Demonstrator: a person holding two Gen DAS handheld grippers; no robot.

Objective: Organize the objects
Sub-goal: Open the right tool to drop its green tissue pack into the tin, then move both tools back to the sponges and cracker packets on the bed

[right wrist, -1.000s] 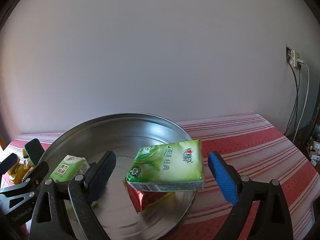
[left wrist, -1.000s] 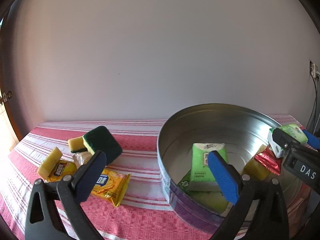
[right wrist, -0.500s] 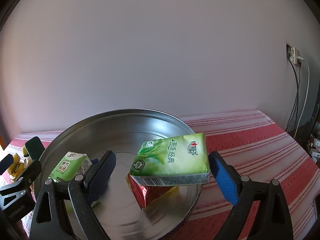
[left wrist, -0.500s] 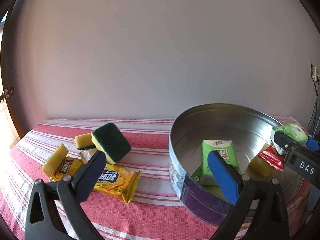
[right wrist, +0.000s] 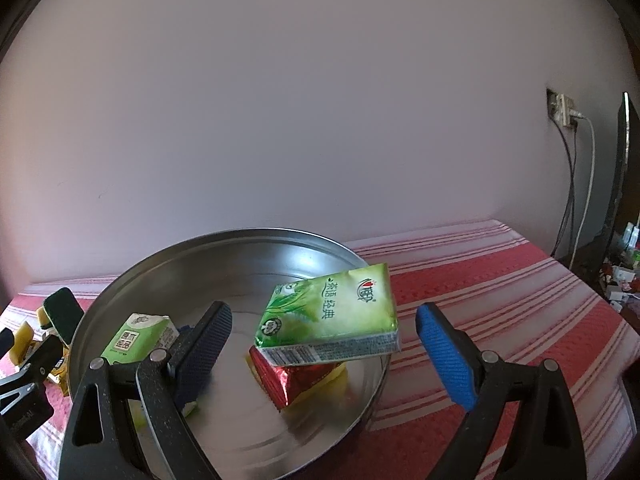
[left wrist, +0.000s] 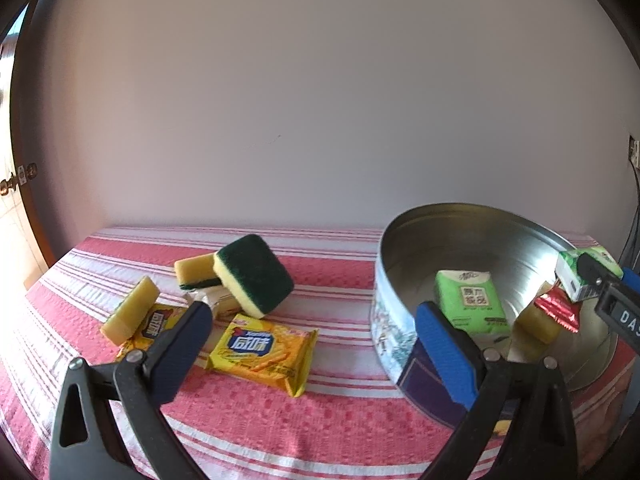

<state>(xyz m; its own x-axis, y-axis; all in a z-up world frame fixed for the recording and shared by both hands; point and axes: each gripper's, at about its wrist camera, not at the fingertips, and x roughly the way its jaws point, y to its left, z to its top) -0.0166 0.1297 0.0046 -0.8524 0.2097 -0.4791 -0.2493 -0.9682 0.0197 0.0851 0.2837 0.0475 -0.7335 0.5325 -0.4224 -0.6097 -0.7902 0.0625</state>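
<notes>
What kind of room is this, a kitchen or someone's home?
Most likely a room in a home, though which room is unclear: a table under a red striped cloth against a plain wall, a wall socket with cables plugged in, and scouring sponges and snack packets beside a round tin.

Round tin point(right wrist: 224, 264): bare shiny metal inside, printed outside. Tablecloth point(left wrist: 320, 412): woven red-and-white cloth, nubbly. Sponges at 10 o'clock of tin: green scouring sponge point(left wrist: 256, 276) coarse matt face on yellow foam. Yellow snack packet point(left wrist: 262, 350): glossy plastic film. Red packet point(right wrist: 298, 380): crinkled shiny foil. Green tissue pack point(right wrist: 332, 316): glossy plastic wrap. Gripper pads point(right wrist: 446, 356): textured blue rubber-like, matt.
</notes>
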